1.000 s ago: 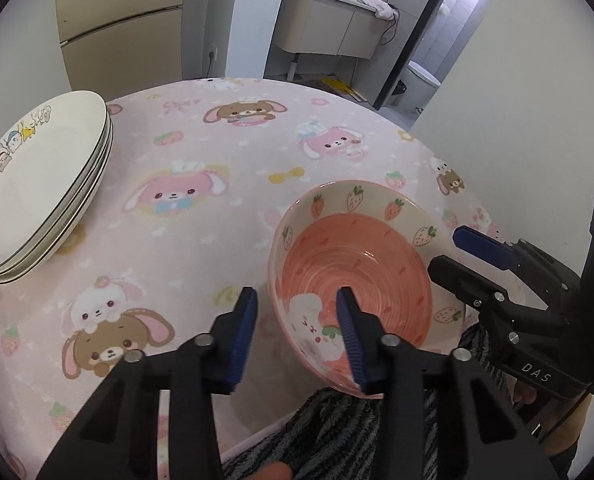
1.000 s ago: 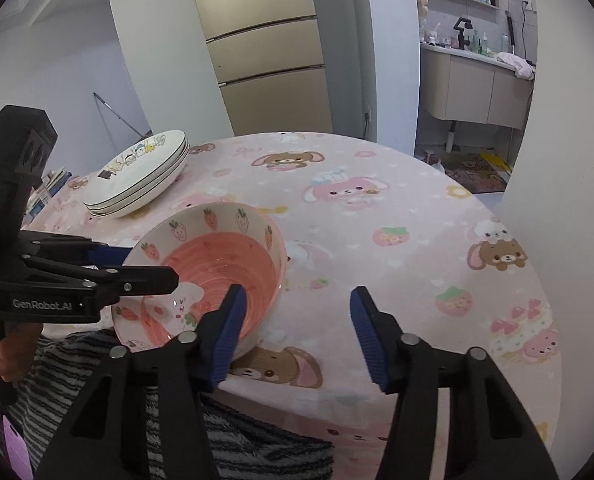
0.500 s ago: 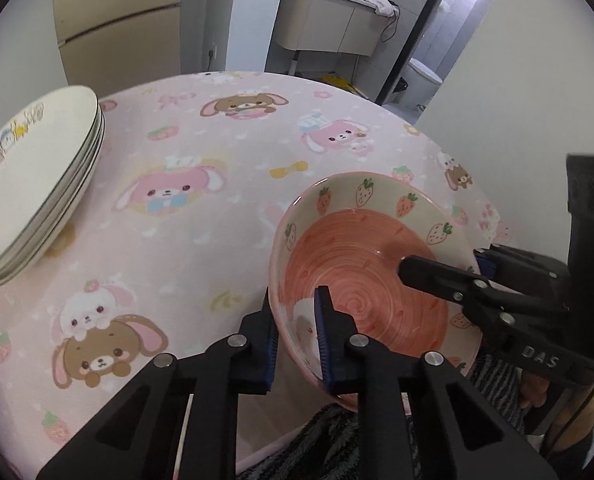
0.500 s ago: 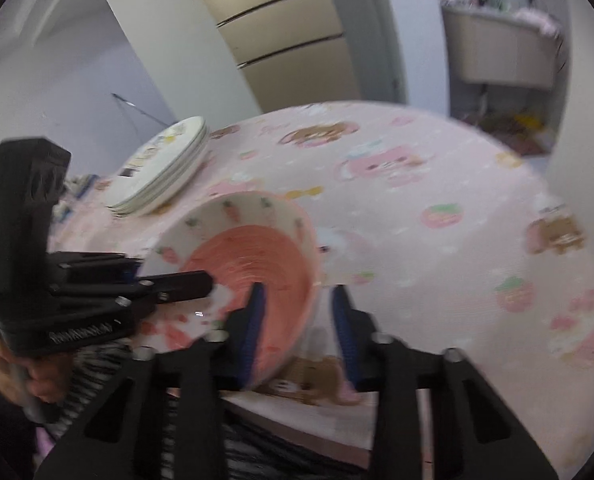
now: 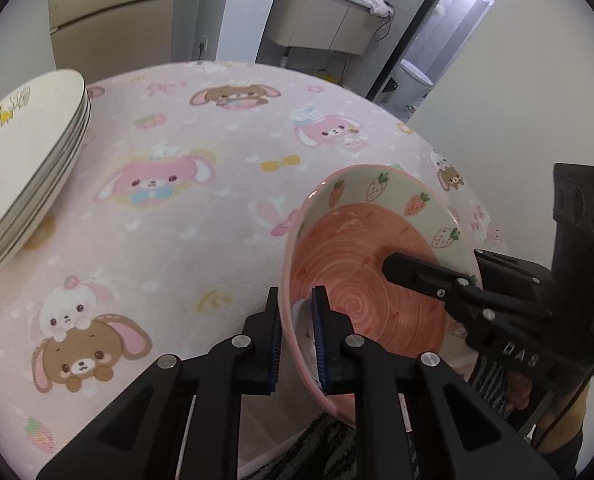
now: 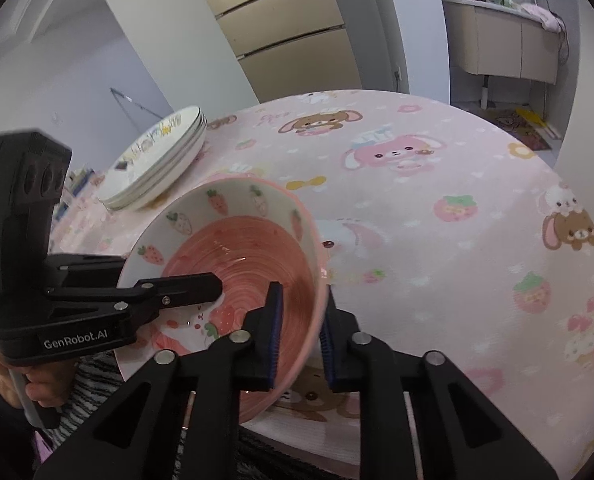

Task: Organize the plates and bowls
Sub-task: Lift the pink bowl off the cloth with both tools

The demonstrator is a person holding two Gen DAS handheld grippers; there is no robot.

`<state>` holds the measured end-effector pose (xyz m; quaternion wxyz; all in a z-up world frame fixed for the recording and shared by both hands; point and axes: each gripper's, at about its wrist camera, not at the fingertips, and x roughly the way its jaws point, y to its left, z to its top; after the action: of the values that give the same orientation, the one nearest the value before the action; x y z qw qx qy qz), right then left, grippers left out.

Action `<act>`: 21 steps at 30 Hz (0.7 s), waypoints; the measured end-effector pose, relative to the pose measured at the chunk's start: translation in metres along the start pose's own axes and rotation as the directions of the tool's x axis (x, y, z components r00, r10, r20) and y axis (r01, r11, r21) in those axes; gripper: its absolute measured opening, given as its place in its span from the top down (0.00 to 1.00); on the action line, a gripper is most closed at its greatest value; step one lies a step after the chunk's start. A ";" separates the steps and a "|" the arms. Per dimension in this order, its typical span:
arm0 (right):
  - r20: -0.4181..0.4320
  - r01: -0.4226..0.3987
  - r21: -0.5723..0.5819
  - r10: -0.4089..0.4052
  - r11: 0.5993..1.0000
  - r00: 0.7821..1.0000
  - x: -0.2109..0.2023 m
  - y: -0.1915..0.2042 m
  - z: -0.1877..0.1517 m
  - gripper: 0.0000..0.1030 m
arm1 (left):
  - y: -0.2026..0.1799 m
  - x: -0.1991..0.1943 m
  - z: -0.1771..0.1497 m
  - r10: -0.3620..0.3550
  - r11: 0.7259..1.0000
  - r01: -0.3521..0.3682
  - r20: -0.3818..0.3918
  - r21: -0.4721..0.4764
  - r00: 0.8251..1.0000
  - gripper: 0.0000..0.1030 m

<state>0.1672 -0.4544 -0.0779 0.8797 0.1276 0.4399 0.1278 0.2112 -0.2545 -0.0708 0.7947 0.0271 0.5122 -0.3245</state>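
Fingers [image 5: 320, 336] both pairs clenched on bowl [image 5: 361, 264] rim | bowl mouth up, tilted

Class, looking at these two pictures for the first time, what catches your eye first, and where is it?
A pink strawberry-patterned ceramic bowl at the table's near edge, its rim pinched by the left tongs and right tongs on opposite sides. Behind it, a stack of white plates sits on the pink bunny-print tablecloth.

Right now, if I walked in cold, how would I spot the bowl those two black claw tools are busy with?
Find the round table with the pink bunny-and-bear cloth. At its near edge, in front of the stack of white plates, sits the bowl. It is the only pink dish: a swirled coral centre, strawberries around a cream rim, pinched on opposite sides by the left gripper and the right gripper.
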 end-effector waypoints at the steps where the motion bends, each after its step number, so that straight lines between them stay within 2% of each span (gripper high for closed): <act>1: 0.016 0.005 -0.004 -0.005 1.000 1.000 -0.003 0.001 0.000 0.88 | -0.002 -0.004 0.000 0.004 1.000 -0.005 0.020 0.012 1.000 0.87; 5: 0.083 0.057 -0.073 -0.051 0.996 0.995 -0.019 0.017 0.004 0.91 | -0.007 -0.025 0.002 0.001 0.999 -0.003 0.083 0.032 0.997 0.89; 9: 0.181 0.034 -0.078 -0.020 0.996 0.983 -0.044 0.033 0.015 0.92 | -0.006 -0.058 0.004 -0.018 1.000 0.014 0.158 0.027 0.987 0.89; 12: 0.252 0.050 -0.137 -0.014 0.989 0.968 -0.063 0.062 0.024 0.92 | -0.003 -0.093 0.001 -0.011 1.000 0.006 0.237 0.022 0.972 0.89; 16: 0.331 0.050 -0.234 0.031 0.971 0.943 -0.082 0.110 0.033 0.92 | 0.012 -0.147 -0.013 0.017 1.000 -0.012 0.359 -0.017 0.933 0.89; 18: 0.348 0.024 -0.260 0.071 0.965 0.935 -0.084 0.129 0.036 0.92 | 0.016 -0.170 -0.022 0.062 0.998 -0.058 0.413 -0.023 0.908 0.90; 21: 0.356 -0.030 -0.295 0.139 0.955 0.924 -0.082 0.156 0.040 0.92 | 0.022 -0.205 -0.038 0.163 0.985 -0.167 0.489 -0.036 0.857 0.90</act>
<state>0.1347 -0.3410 0.0589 0.9498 0.0409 0.2359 0.2011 0.1384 -0.1226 0.0752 0.9233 -0.0092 0.2884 -0.2536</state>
